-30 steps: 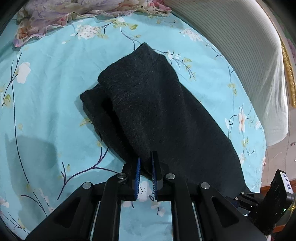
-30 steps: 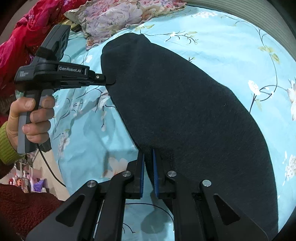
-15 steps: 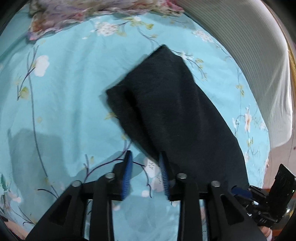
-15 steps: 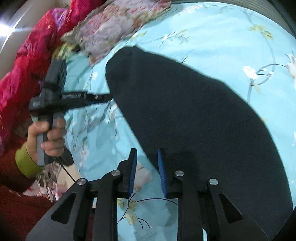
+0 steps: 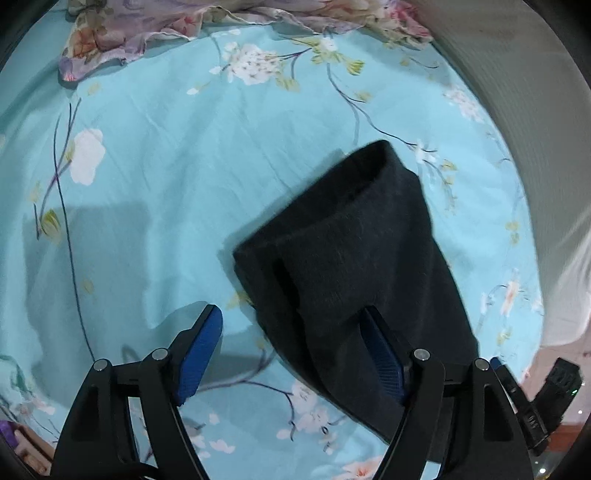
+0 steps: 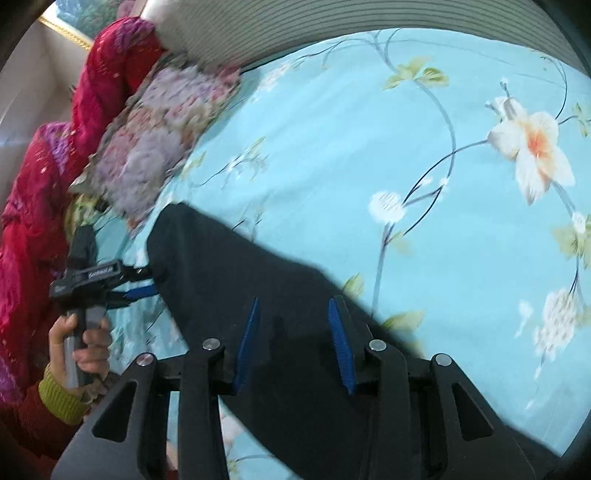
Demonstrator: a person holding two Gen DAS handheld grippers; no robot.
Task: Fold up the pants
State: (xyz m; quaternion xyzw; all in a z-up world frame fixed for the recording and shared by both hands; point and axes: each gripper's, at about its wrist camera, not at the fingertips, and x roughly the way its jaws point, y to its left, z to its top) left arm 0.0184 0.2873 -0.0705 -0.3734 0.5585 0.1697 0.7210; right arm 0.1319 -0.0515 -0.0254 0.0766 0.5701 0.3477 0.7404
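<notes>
The black pants [image 5: 354,258] lie folded lengthwise on the turquoise flowered bedsheet [image 5: 166,166]. My left gripper [image 5: 291,325] is open and empty, its jaws wide apart just above the near edge of the pants. In the right wrist view the pants [image 6: 258,280] stretch from lower right to the left. My right gripper [image 6: 293,321] is open and empty above them. The left gripper also shows there [image 6: 144,284], held by a hand at the far end of the pants.
A flowered purple pillow [image 5: 184,22] lies at the head of the bed and also shows in the right wrist view [image 6: 162,122]. A red quilt [image 6: 44,184] is piled at the left. A ribbed white headboard [image 5: 517,110] runs along the right.
Both grippers were shut on the pants' edge a second ago. Both have opened wide, let go of the cloth and drawn back a little.
</notes>
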